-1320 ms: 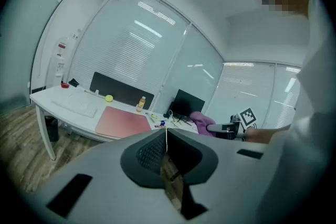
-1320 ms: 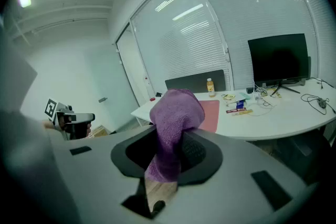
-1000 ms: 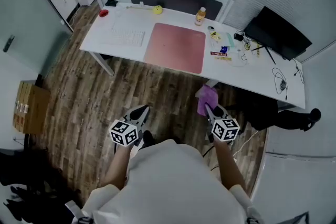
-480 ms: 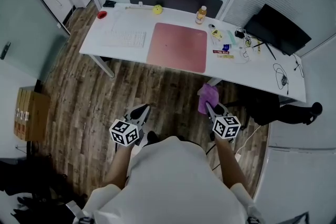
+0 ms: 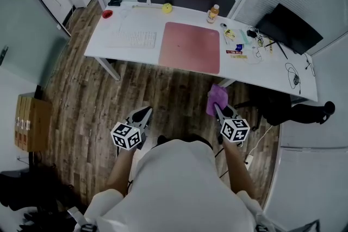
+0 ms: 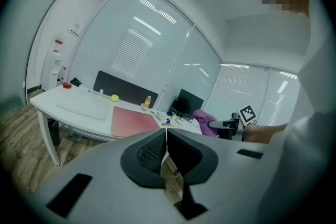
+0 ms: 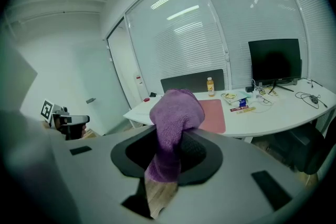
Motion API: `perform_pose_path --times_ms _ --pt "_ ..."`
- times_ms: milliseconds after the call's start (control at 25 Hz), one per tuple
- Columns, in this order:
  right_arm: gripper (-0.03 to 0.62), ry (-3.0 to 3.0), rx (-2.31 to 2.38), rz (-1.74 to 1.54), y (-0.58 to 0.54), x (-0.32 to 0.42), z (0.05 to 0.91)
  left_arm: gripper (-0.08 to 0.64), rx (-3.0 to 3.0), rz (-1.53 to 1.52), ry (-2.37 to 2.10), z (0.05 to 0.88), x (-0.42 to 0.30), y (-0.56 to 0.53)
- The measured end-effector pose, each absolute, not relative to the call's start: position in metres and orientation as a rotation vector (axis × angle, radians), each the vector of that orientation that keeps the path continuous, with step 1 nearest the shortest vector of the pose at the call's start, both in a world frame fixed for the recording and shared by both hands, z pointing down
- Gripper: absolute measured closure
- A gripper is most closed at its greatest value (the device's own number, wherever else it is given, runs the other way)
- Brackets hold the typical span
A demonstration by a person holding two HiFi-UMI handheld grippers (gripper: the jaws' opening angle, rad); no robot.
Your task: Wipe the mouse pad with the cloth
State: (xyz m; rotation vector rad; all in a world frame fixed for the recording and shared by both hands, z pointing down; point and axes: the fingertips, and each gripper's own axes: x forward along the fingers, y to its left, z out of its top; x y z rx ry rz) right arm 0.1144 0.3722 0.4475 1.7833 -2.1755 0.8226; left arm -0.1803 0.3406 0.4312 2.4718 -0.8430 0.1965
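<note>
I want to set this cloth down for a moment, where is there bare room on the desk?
The pink mouse pad is bare. The white desk is also open between the small clutter and the coiled cable. It is crowded just right of the pad, by the bottle and monitor.

The left claw [image 6: 166, 131] has its jaws pressed together, nothing between them. Beyond stands a white table [image 6: 63, 113] carrying a pink mouse pad [image 6: 134, 121] (a keyboard [image 6: 84, 109] lies beside it). At right, the right claw [image 6: 214, 124] carries a purple cloth [image 6: 202, 117].
</note>
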Motion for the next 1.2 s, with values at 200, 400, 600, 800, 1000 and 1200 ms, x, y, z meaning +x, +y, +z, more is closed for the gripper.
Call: perform_pose_path --times_ms 200,400,600,800,1000,1200 --pt "0.476 -2.159 1.781 0.829 0.366 0.111 0.448 0.538 2.462 0.186 -0.850 0.432 -0.189 0.328" --pt "0.476 -2.164 1.781 0.853 0.346 0.118 0.452 0.538 2.455 0.199 -0.846 0.434 -0.178 0.313" --pt "0.476 -2.182 1.738 0.873 0.309 0.127 0.465 0.538 2.428 0.191 -0.879 0.439 -0.170 0.283" --pt "0.476 -2.191 1.703 0.887 0.270 0.150 0.471 0.538 2.426 0.197 -0.895 0.438 -0.144 0.246" --pt "0.476 -2.197 1.662 0.904 0.228 0.177 0.482 0.538 2.428 0.216 -0.915 0.441 -0.115 0.205" --pt "0.476 -2.174 1.643 0.943 0.194 0.211 0.497 0.538 2.426 0.239 -0.922 0.443 -0.086 0.175"
